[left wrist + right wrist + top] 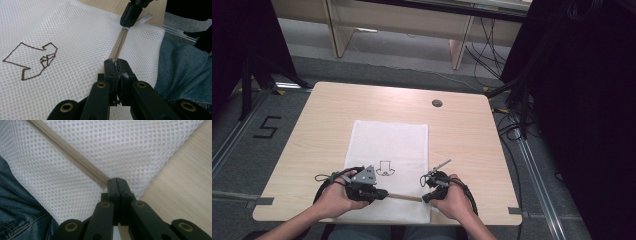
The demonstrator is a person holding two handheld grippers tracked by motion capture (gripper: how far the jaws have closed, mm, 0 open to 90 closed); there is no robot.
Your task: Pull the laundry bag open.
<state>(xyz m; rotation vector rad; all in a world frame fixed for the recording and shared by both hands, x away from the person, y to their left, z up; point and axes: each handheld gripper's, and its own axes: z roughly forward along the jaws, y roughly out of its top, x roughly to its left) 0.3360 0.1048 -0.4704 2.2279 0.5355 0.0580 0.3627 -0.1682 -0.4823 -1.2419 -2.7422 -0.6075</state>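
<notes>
Both grippers pinch the zipper line of a mesh bag at the near edge of the desk.

The light wooden desk (472,135) carries a flat white mesh laundry bag (389,142), its long axis running near to far and its near end reaching the desk's near edge, above the person's blue jeans (182,67). A beige zipper (119,45) crosses the bag's near end from left to right, and an embroidered brown outline figure (32,60) lies just beyond it. The left gripper (116,65) has its jaws closed on the zipper's left part, likely at the slider. The right gripper (116,182) is clamped narrow at the zipper's right end, by the bag's right edge. Between them the zipper lies straight; bare desk stays free to the right and far side.
</notes>
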